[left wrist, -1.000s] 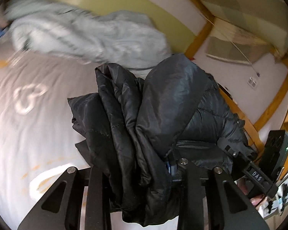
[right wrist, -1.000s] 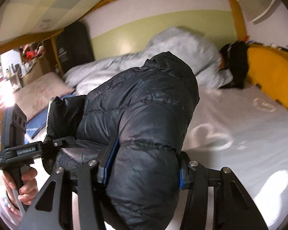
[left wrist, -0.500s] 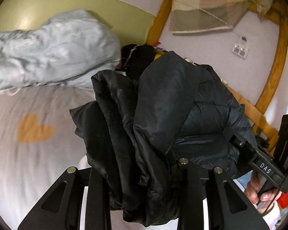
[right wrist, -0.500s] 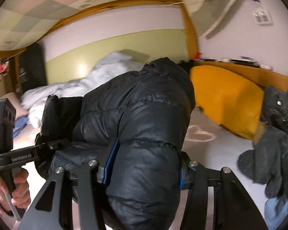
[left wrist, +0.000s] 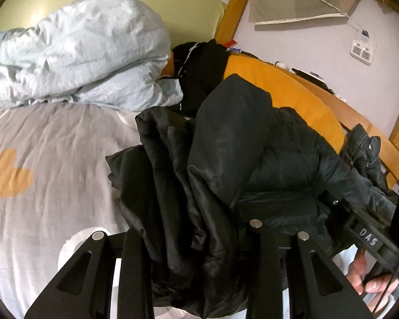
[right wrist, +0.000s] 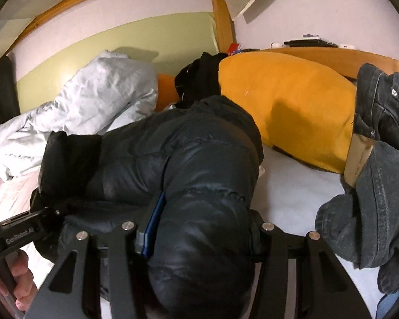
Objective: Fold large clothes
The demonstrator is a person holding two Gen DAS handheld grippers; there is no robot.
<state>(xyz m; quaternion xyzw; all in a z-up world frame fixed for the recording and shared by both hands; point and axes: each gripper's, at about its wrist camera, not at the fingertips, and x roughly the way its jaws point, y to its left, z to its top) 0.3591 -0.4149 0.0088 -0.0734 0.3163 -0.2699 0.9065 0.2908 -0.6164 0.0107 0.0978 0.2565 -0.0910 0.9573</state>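
Left gripper (left wrist: pixel 188 242) and right gripper (right wrist: pixel 199 228): we have both clamped on the folded black puffer jacket (right wrist: pixel 188 159), held above the bed sheet (left wrist: pixel 53 138), near the yellow pillow (right wrist: pixel 287 103).

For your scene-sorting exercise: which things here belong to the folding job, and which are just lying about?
In the job: black puffer jacket, left gripper, right gripper, both clamped on it.

Lying about: pale blue duvet, orange pillow, dark jeans, wall socket.
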